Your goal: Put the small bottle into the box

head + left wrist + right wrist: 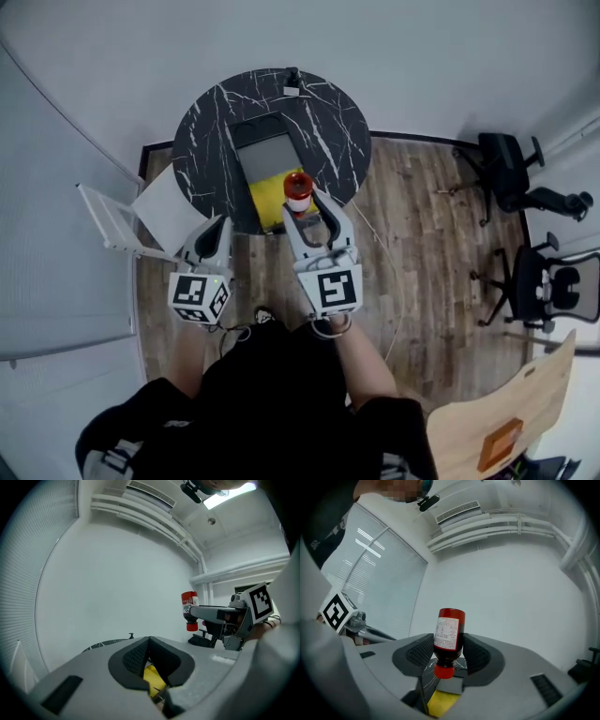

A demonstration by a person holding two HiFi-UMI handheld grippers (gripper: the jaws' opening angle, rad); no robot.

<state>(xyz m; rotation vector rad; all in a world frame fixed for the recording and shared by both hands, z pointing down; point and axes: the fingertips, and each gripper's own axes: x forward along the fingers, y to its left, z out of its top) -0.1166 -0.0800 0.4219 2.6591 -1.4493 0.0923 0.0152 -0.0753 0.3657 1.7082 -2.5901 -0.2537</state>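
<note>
Between right gripper [449, 654] jaws, small bottle [449, 632].

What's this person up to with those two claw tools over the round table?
A person holds a hand-held gripper in each hand at a round black table. The right gripper is clamped on a small red bottle, held cap-down just above the near, yellow end of the open box on that table. The bottle is not yet in the box. The left gripper hangs beside the box with its jaws together, holding nothing.
</note>
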